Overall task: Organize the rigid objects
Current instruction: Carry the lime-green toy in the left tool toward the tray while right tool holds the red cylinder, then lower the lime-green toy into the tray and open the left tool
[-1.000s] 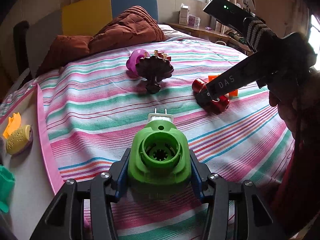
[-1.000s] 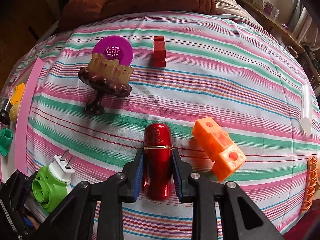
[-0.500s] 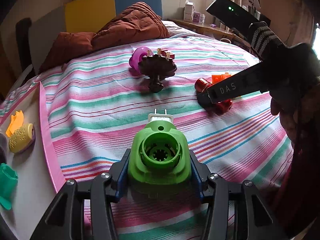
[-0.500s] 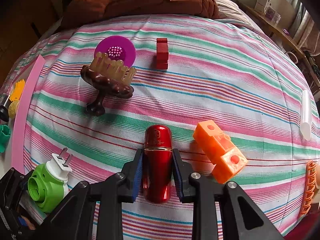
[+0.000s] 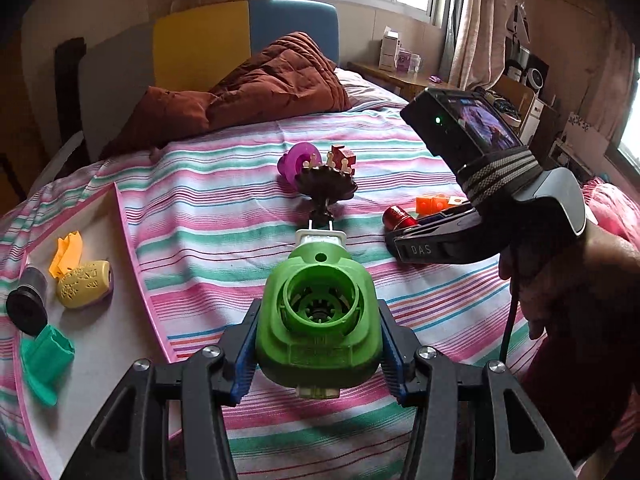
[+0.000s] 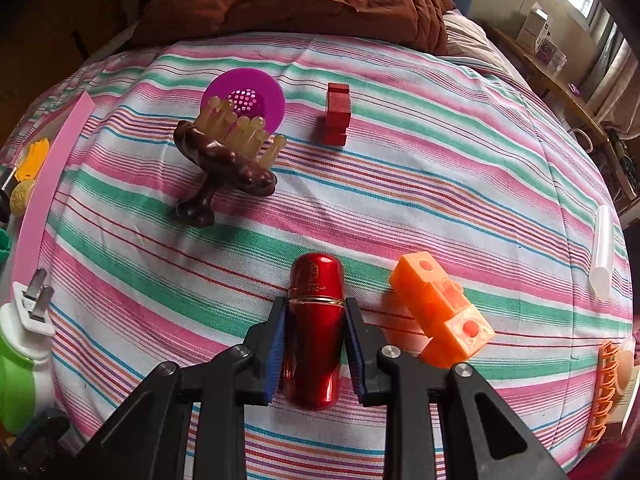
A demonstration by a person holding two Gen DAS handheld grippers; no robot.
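Since the left tongs (image 5: 318, 356) clamp the round-bodied green plastic plug-in device (image 5: 318, 320) only at its sides, it could twist out over the pink-edged tray (image 5: 132, 280). Right of tray, right tongs (image 6: 314, 354) pinch glossy red metal capsule (image 6: 314, 332) w/ rounded ends on the striped bed; may squirt out.

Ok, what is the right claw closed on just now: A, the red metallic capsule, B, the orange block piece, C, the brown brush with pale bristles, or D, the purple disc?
A: the right claw has its blue pads pressed against both sides of the red metallic capsule, while the orange block piece lies loose beside it.
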